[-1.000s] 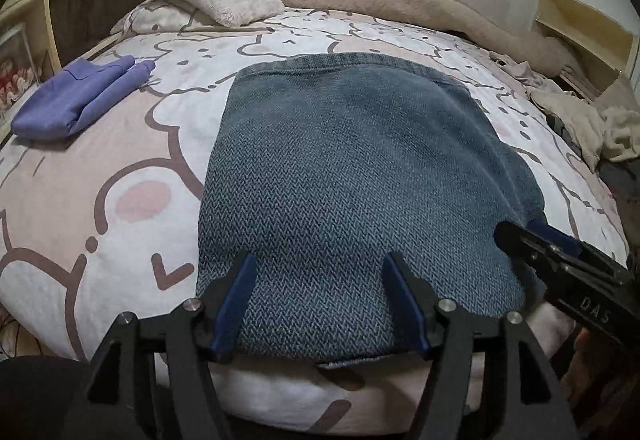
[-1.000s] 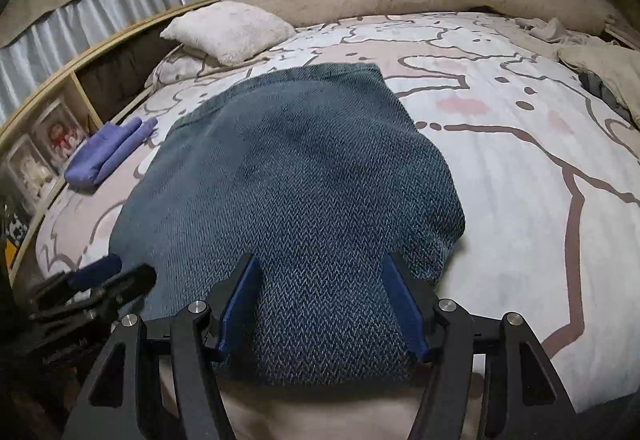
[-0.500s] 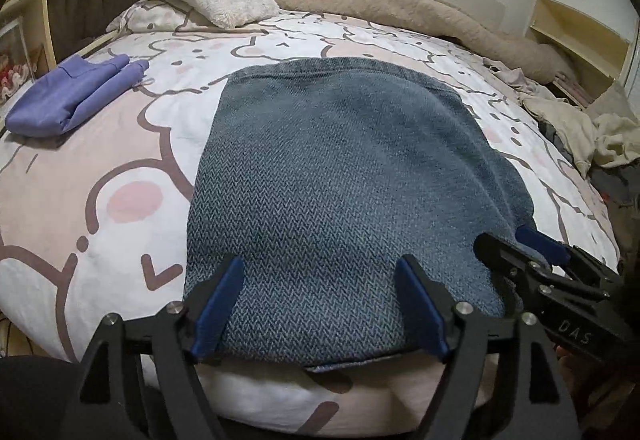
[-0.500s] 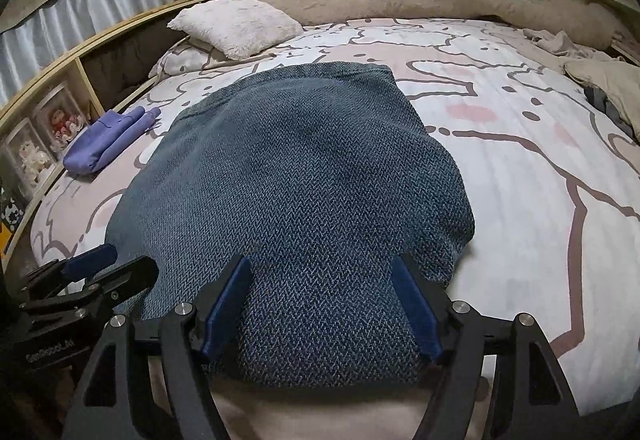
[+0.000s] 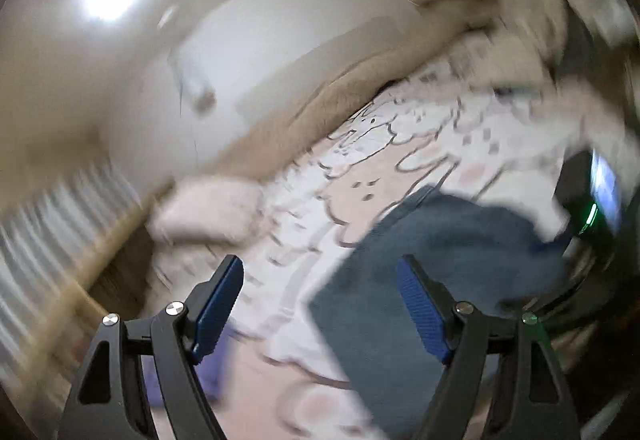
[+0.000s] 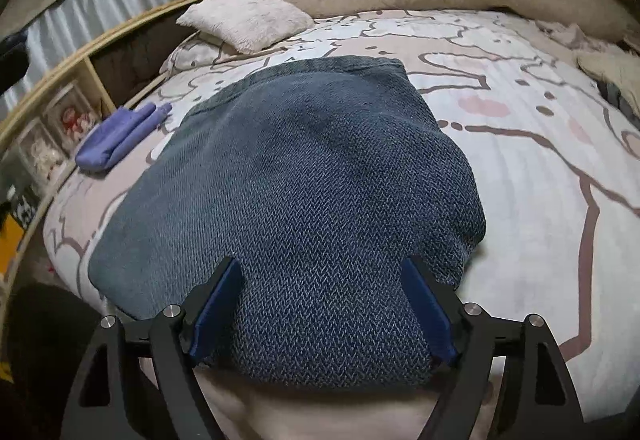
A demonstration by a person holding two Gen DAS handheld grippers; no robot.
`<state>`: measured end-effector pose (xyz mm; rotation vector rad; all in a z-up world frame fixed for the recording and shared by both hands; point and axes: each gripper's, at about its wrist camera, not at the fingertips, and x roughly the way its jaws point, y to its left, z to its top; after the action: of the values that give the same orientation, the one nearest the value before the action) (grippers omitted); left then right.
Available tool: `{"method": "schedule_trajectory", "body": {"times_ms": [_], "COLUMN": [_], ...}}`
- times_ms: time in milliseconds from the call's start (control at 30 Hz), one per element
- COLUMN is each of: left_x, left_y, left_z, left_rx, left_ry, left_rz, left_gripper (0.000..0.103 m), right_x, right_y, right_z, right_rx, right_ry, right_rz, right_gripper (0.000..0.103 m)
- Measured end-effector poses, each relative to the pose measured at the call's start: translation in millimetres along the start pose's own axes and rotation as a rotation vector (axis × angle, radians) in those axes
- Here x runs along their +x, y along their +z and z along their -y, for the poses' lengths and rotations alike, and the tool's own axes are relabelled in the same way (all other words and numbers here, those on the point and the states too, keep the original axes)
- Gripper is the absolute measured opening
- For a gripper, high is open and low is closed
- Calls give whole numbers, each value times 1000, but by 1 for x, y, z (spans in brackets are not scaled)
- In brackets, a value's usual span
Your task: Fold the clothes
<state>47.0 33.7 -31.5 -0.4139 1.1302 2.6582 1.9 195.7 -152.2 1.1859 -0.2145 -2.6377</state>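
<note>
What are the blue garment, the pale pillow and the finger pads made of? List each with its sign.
Blue garment: thick knit or woven cloth, matte; a herringbone pattern shows.
Pale pillow: plush, fuzzy fabric; the surface looks soft and shaggy.
Finger pads: blue, matte, probably rubber or plastic; which one cannot be told.

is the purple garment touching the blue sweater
Apart. In the right wrist view the purple garment lies near the bed's left edge, and a strip of bare sheet separates it from the blue sweater.
</note>
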Motion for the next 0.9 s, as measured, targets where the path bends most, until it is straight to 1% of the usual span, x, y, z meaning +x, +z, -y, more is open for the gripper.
{"method": "schedule_trajectory", "body": {"times_ms": [67,167,200,267,300,367,433,500,567,633,667,733,833,867,900], "left_x": [3,6,6,4,2,-1,-5,-8,-4,3,8,10,14,17,21], "left_y": [-13,-35,-42,-52,-57,-66,-74,-78,-81,-86,-89,-93,-98,-100,-103], "left_z": [12,29,35,50,58,74,88,102,113,124,129,138,148,151,153], "left_rx": [142,288,329,397,429,494,546,603,653,705,735,784,831,849,872], "left_ry": [33,58,60,28,8,-33,-69,-72,-65,-68,-84,-115,-121,-97,-56], "left_rz": [11,12,8,-12,-23,-46,-64,-55,-55,-71,-96,-111,-127,-125,-115], "left_gripper": [79,79,79,79,79,79,79,79,79,79,79,79,79,79,79], "right_x": [0,0,0,0,0,-2,-4,-4,-4,-4,-4,-6,-5,-5,-6], "right_y": [0,1,1,1,1,3,3,4,4,4,4,4,6,6,6], "right_z": [0,3,4,5,6,14,27,45,56,59,58,58,52,51,51], "right_rx": [3,19,22,27,33,87,185,299,371,407,408,409,383,378,372], "right_ry": [0,11,14,20,27,68,141,230,286,314,318,324,310,305,301], "right_rz": [-2,-5,-6,-7,-8,-12,-13,-20,-25,-25,-25,-26,-28,-28,-29], "right_gripper": [82,82,82,82,82,82,82,82,82,82,82,82,82,82,82]}}
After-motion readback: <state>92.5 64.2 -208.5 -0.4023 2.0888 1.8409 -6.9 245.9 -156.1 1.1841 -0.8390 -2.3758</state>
